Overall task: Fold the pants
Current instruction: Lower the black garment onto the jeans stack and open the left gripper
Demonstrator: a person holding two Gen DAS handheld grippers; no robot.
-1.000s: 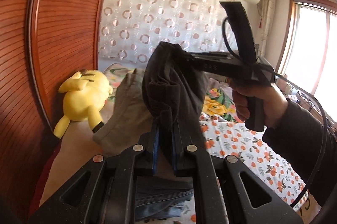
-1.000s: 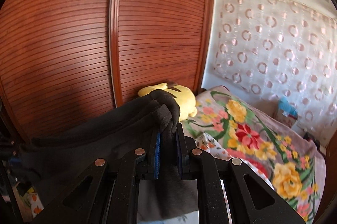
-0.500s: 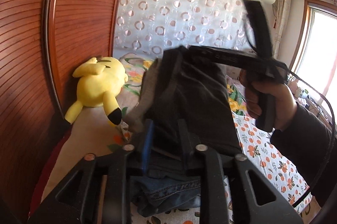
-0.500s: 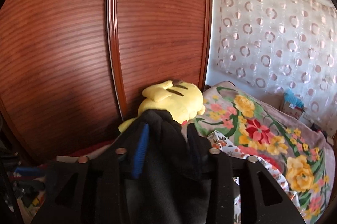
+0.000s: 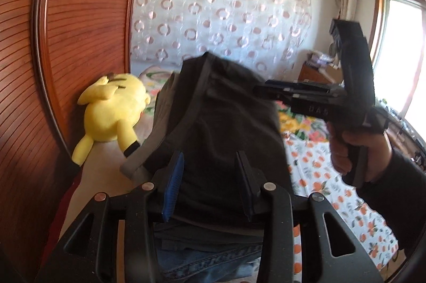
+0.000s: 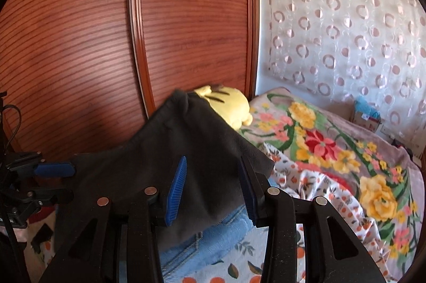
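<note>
Claws both stand wide open around the folded dark grey pants (image 5: 221, 128): left claw (image 5: 210, 184), right claw (image 6: 213, 187). We withdraw straight, without snagging cloth.

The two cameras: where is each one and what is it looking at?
Left wrist: rides the left gripper, facing the dark pants, curtain and window; shows the right gripper and its hand.
Right wrist: rides the right gripper, facing the wooden wardrobe.
Both share the pants and yellow plush toy.
</note>
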